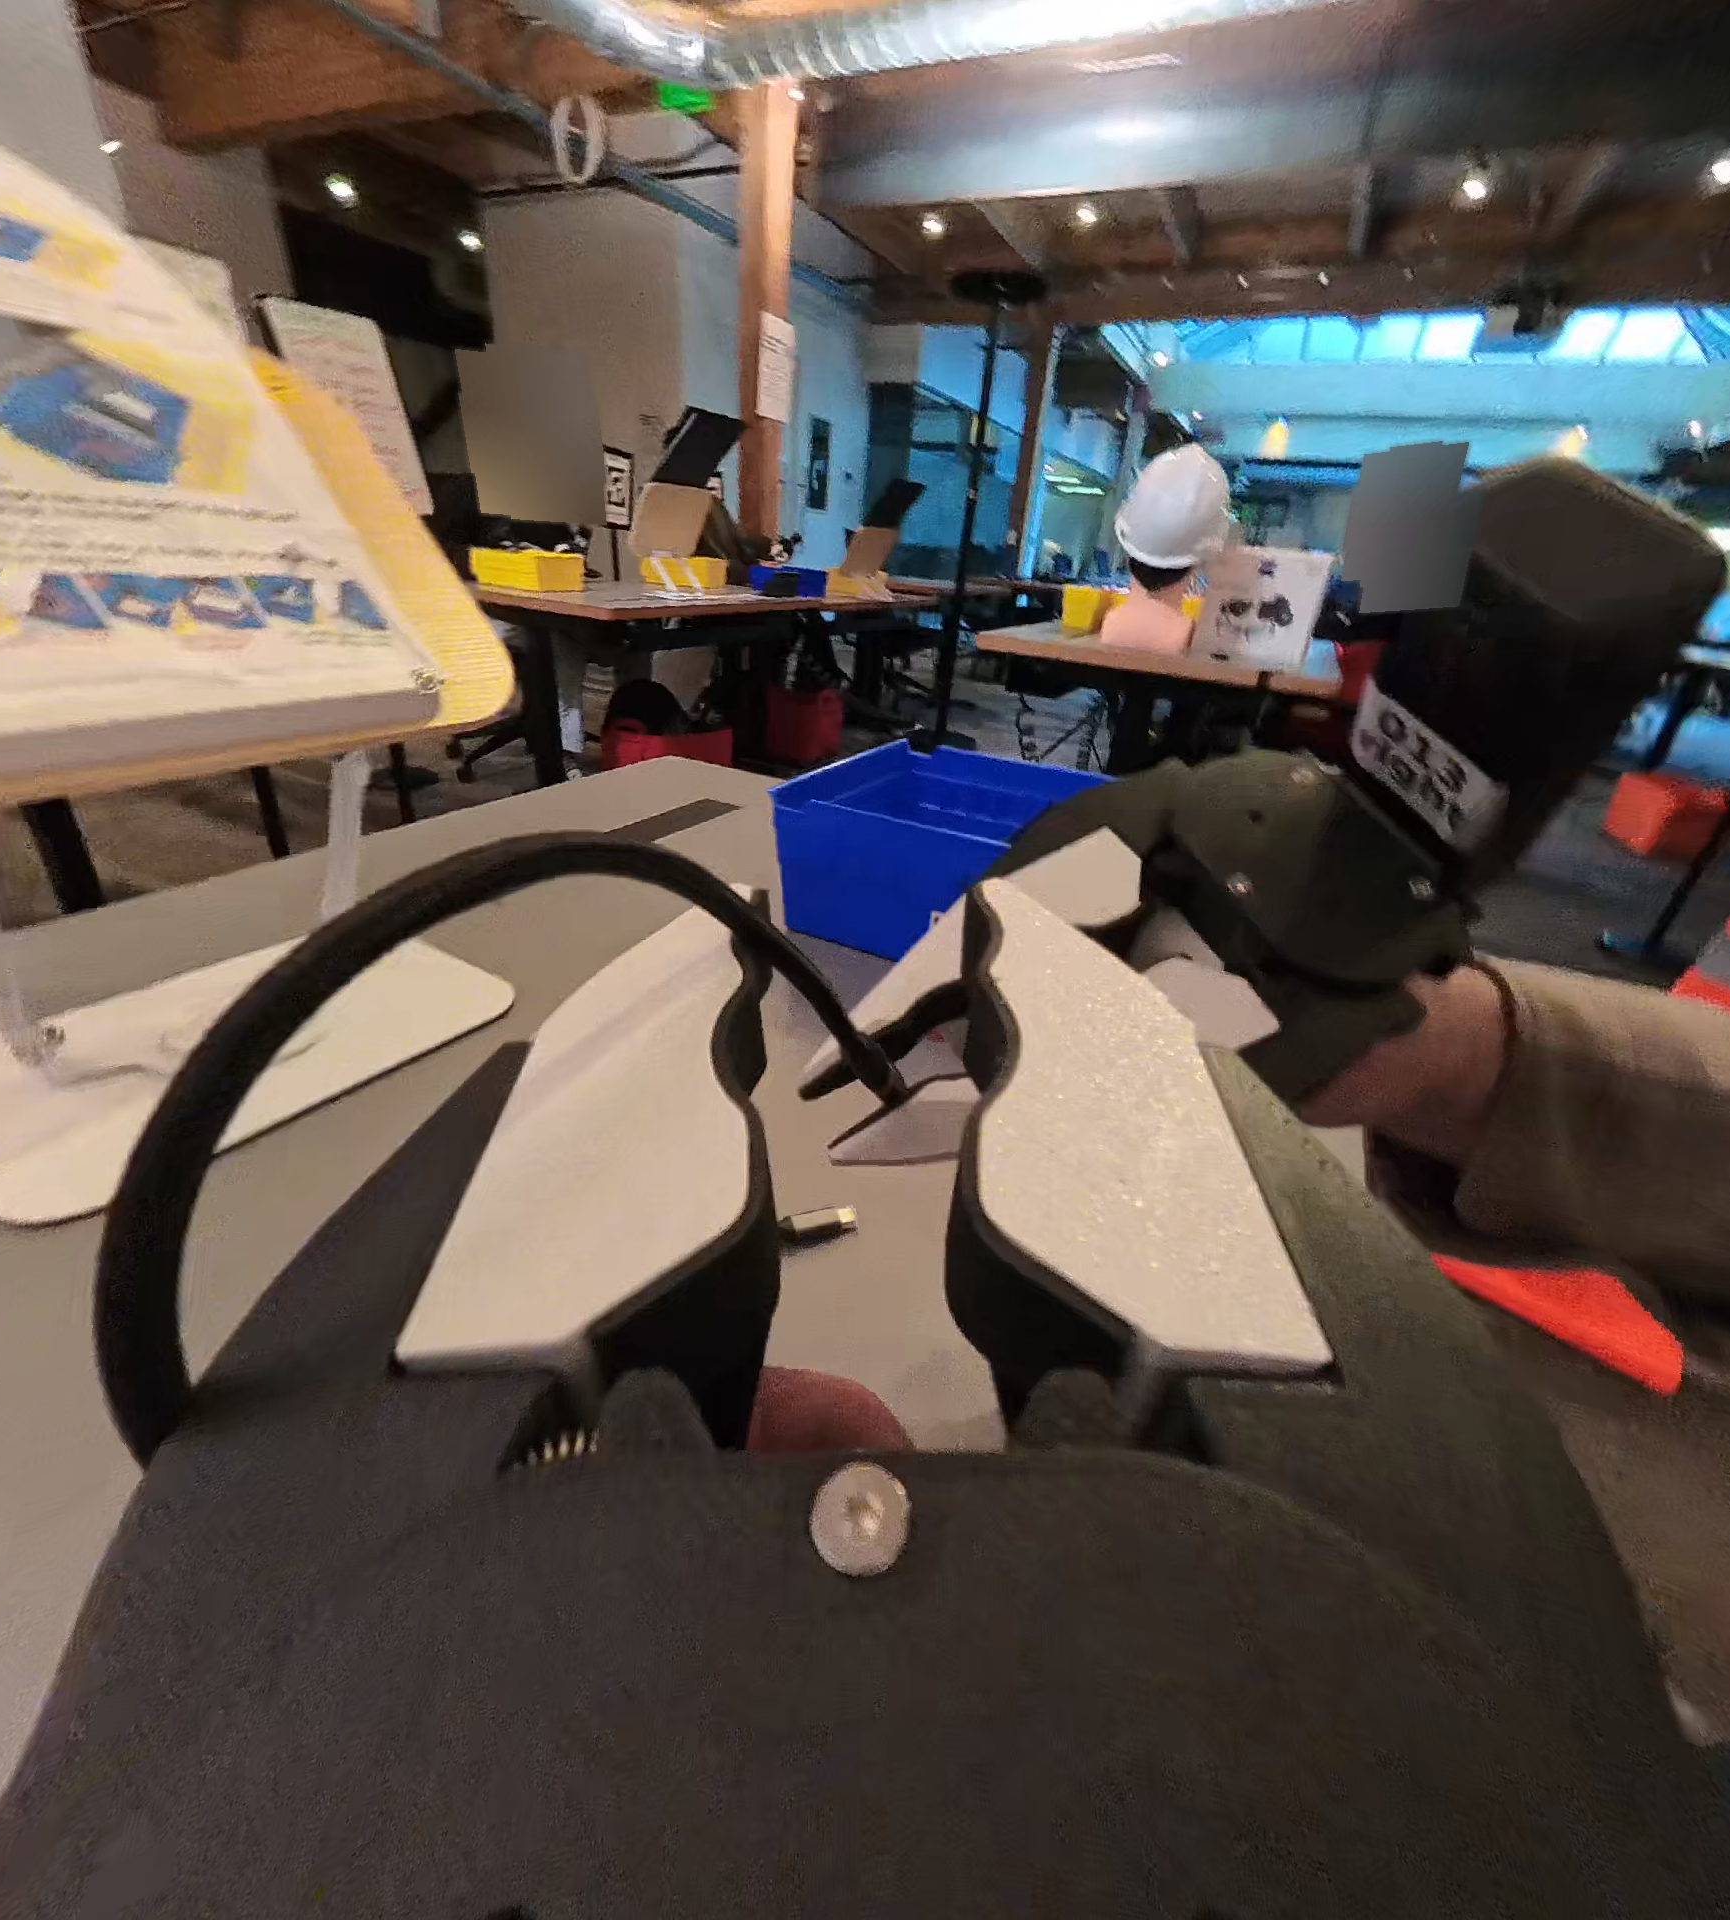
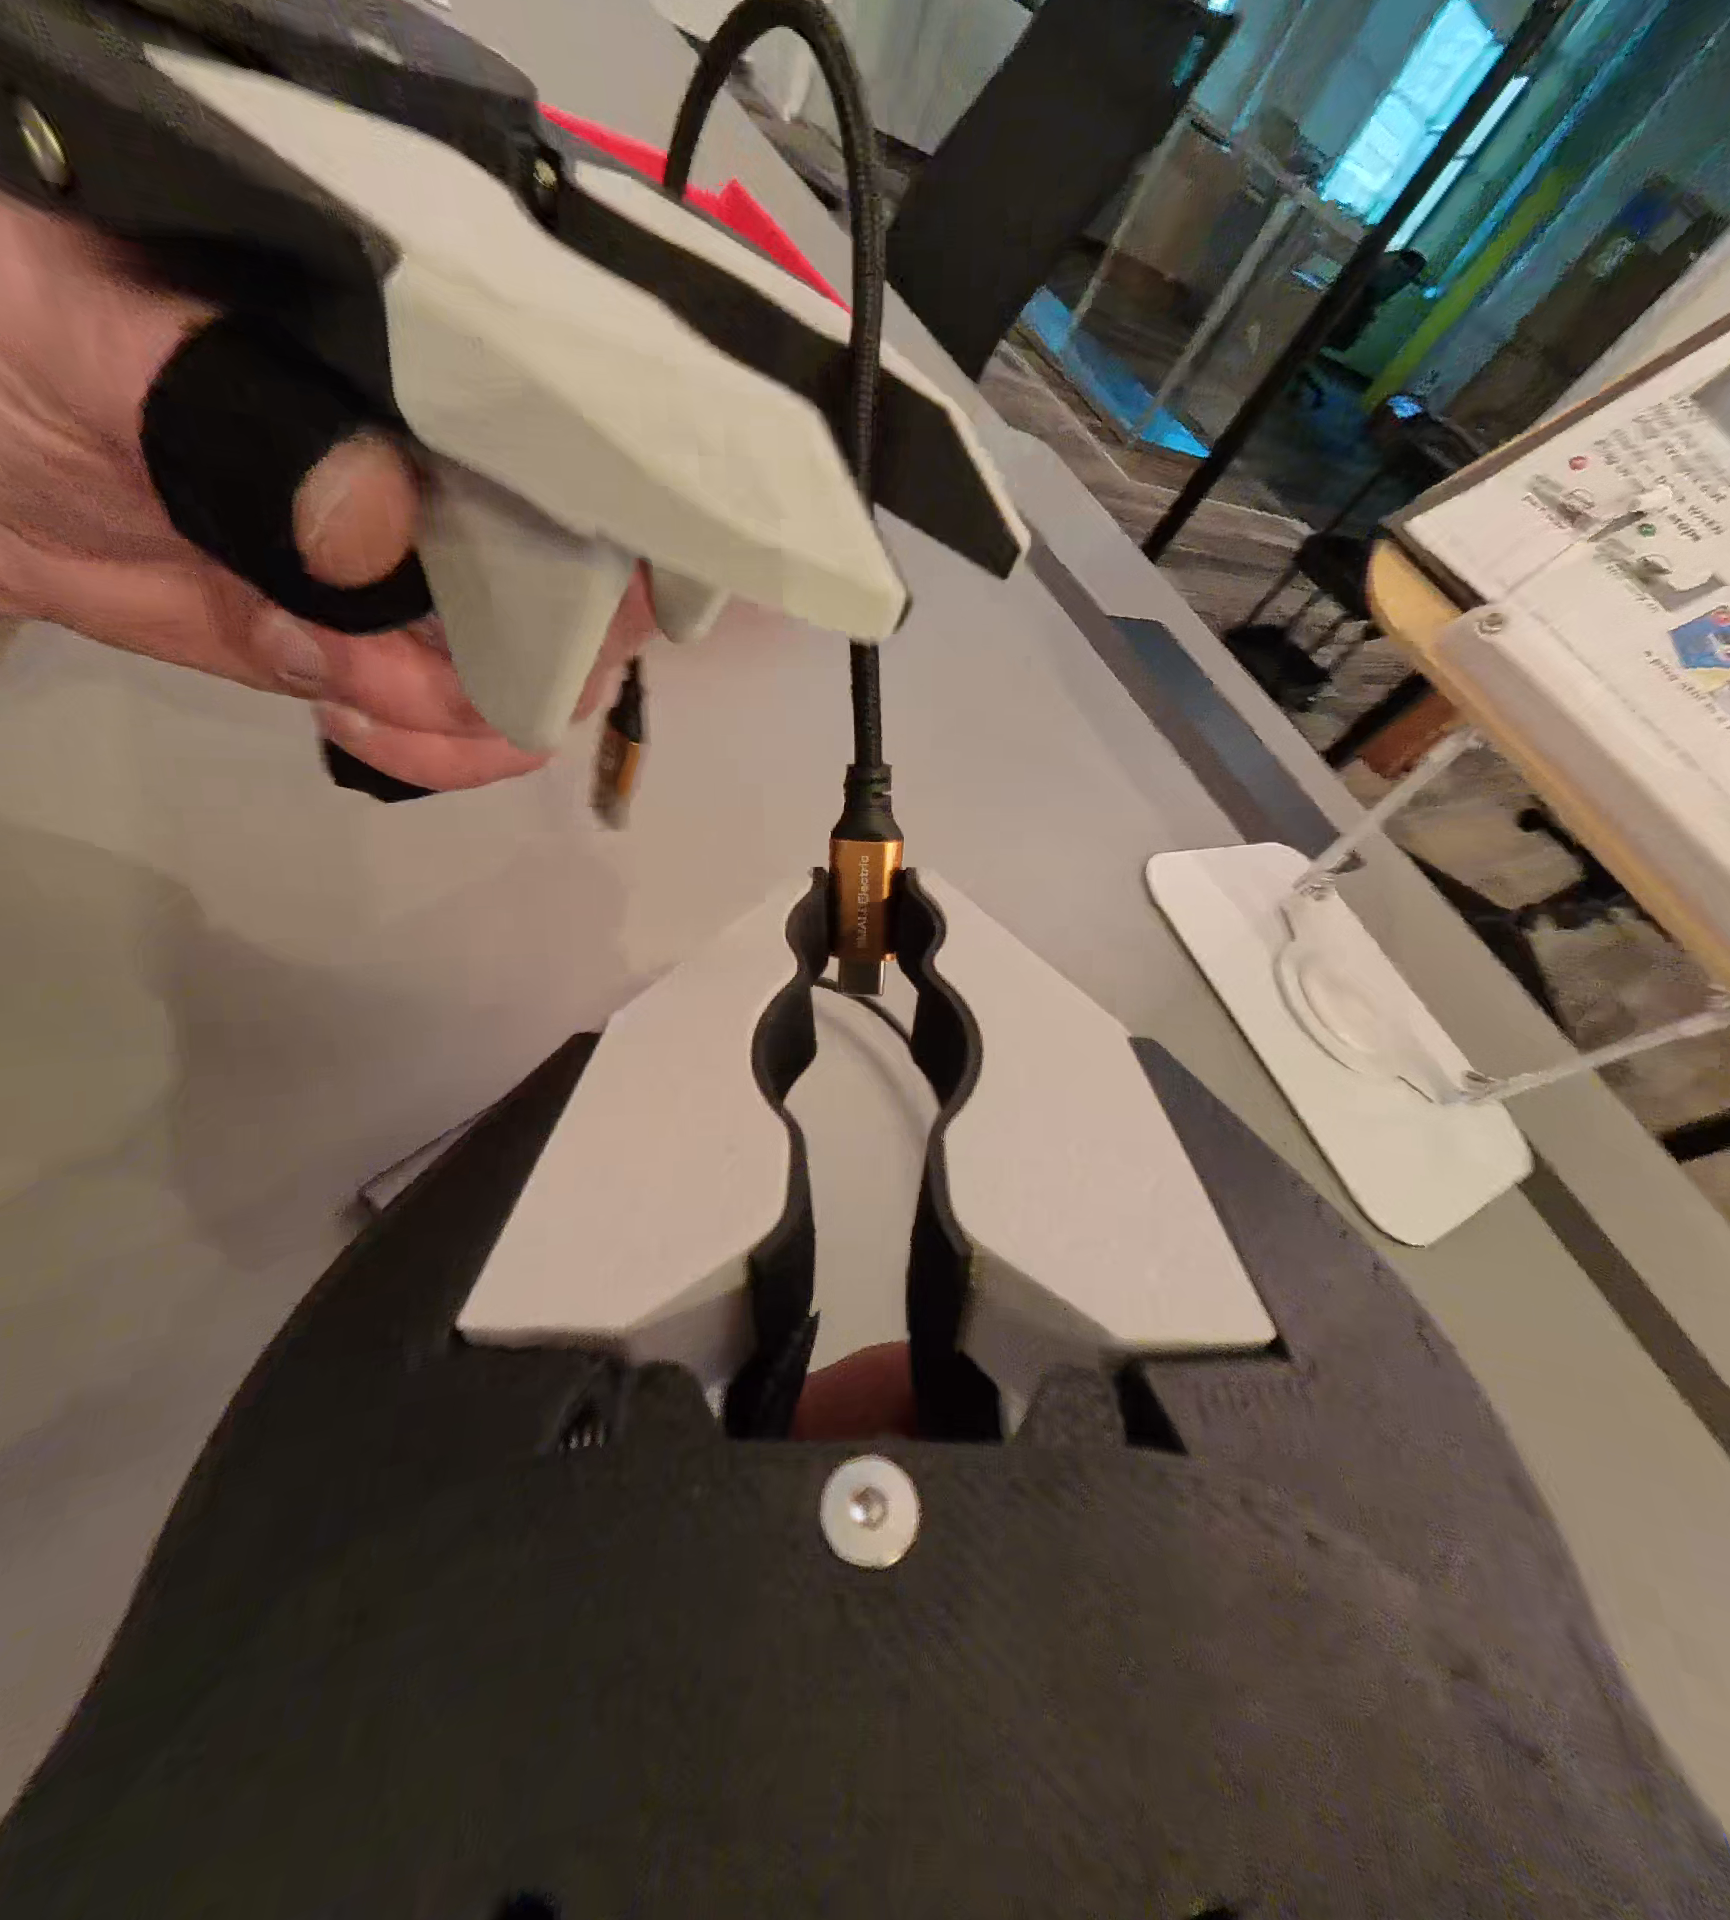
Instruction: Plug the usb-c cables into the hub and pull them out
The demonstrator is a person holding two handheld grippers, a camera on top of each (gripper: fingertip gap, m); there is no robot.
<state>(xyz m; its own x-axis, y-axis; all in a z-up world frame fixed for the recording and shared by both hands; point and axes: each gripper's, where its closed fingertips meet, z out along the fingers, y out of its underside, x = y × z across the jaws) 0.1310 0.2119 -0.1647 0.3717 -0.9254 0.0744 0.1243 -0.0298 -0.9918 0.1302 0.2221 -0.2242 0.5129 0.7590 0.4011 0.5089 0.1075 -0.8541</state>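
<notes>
My right gripper (image 2: 866, 935) is shut on the orange USB-C plug (image 2: 866, 904) of a black braided cable (image 2: 866, 675), holding it above the grey table (image 2: 165, 1039). The cable rises from the plug, passes through the gap between the fingers of my left gripper (image 1: 861, 914) and loops round its left side (image 1: 144, 1195). The left gripper is open and grips nothing; it also shows in the right wrist view (image 2: 944, 577), just beyond the plug. A second plug (image 2: 617, 748) hangs under it and shows between its fingers (image 1: 819, 1221). I see no hub.
A blue bin (image 1: 902, 831) stands at the table's far edge. An instruction board on a clear stand with a white base (image 1: 217, 1060) is on the left (image 2: 1339, 1039). A person's hand (image 2: 61, 468) holds the left gripper. Other work tables stand farther back. Tip to tip, the grippers are about 6 centimeters apart.
</notes>
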